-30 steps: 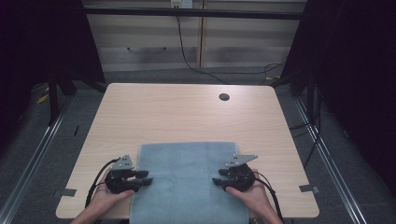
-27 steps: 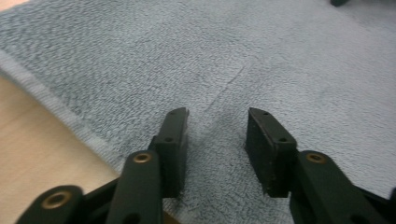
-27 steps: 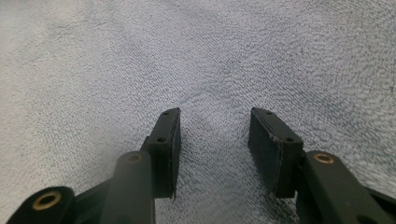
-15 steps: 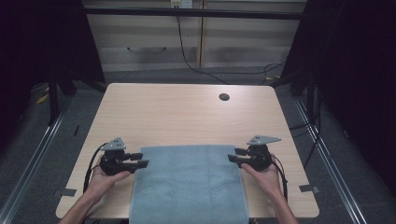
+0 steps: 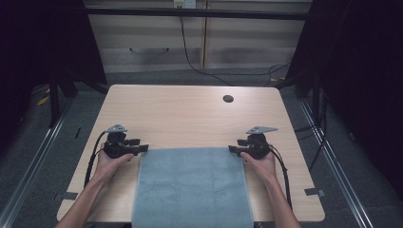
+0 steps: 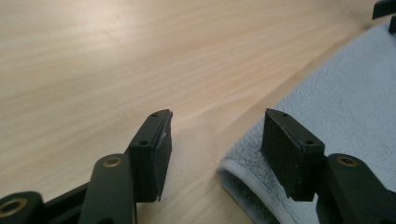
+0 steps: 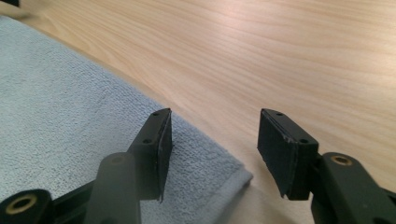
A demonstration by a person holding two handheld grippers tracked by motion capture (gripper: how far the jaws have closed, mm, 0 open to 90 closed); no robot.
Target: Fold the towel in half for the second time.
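Note:
A blue-grey towel lies flat on the wooden table and hangs over its near edge. My left gripper rests at the towel's far left corner and my right gripper at its far right corner, both pointing inward. In the left gripper view the left gripper is open, with the towel corner low between its jaws, untouched by the pads. In the right gripper view the right gripper is open over the towel corner. Both pairs of jaws have just been opening.
A dark round hole sits in the tabletop near its far right. Bare wood stretches beyond the towel to the far edge. Black frame posts and cables stand behind the table, with grey floor on both sides.
Both hands have slid away from the person along the towel's side edges to its far corners. The jaws stand wider apart. The towel itself has hardly shifted.

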